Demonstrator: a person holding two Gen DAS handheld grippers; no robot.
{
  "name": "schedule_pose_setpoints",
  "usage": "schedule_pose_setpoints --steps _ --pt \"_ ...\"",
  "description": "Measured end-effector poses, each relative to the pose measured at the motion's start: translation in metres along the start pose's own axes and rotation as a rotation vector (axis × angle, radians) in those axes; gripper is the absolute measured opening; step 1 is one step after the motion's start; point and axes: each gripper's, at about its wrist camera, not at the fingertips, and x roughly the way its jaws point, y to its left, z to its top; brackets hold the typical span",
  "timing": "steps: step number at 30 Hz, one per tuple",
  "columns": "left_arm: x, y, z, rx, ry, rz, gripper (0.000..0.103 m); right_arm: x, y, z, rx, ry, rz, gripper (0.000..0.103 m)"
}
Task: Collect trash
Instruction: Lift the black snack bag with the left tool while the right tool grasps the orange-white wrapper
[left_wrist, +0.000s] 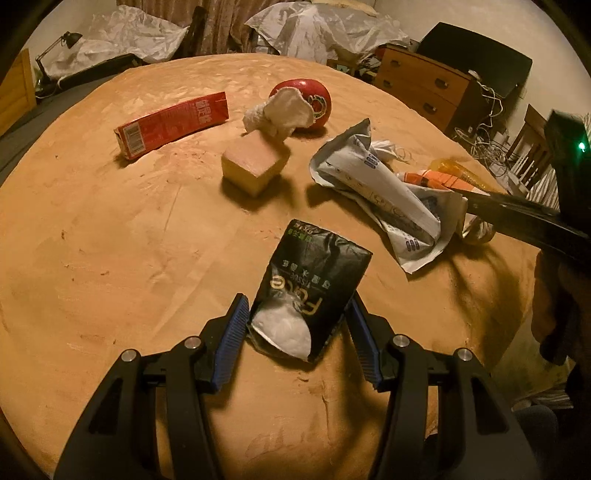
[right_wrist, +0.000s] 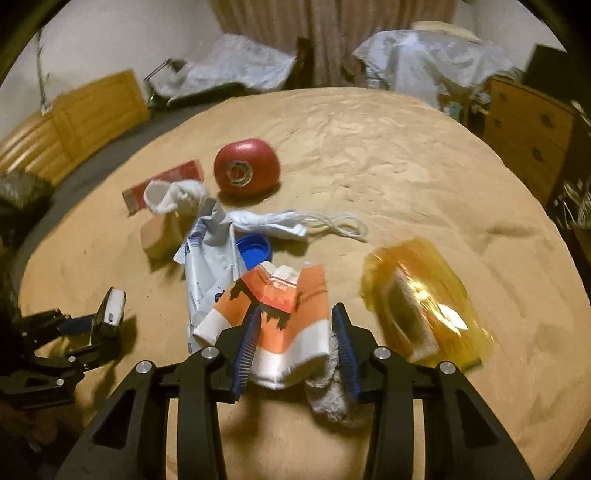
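My left gripper (left_wrist: 297, 317) is shut on a black tissue pack (left_wrist: 314, 280) low over the tan table (left_wrist: 110, 258); the right wrist view shows this gripper (right_wrist: 101, 326) at the left. My right gripper (right_wrist: 295, 343) is shut on a crumpled orange-and-white carton (right_wrist: 288, 325), with a grey wad (right_wrist: 332, 398) hanging by its right pad. Loose on the table lie a red carton (left_wrist: 173, 123), a white tissue wad (left_wrist: 277, 112), a white-and-blue wrapper (left_wrist: 384, 192), a face mask (right_wrist: 291, 223), a blue cap (right_wrist: 253, 251) and a yellow plastic wrapper (right_wrist: 424, 302).
A red round fruit (left_wrist: 301, 101) and a tan cube (left_wrist: 255, 162) sit mid-table. A wooden drawer chest (left_wrist: 421, 88) stands beyond the table's right edge. Crumpled plastic sheets (left_wrist: 325, 29) lie behind the table. The right gripper's arm (left_wrist: 524, 218) reaches in from the right.
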Motion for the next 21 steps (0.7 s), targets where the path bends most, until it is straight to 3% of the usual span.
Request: schedule_pose_setpoints --steps 6,11,12,21 --pt "0.002 -0.001 0.0 -0.014 -0.008 0.005 0.052 -0.007 0.022 -0.001 -0.109 -0.057 -0.015 0.014" --pt "0.005 -0.006 -0.002 -0.009 -0.012 0.022 0.052 0.006 0.023 -0.017 -0.065 0.001 0.007 0.014" --pt "0.004 -0.006 -0.001 -0.01 -0.014 0.025 0.051 0.01 0.023 -0.021 -0.067 0.011 -0.004 0.009" --pt "-0.03 -0.015 0.005 -0.019 -0.098 0.048 0.048 -0.074 0.037 -0.019 -0.054 -0.235 -0.086 0.007"
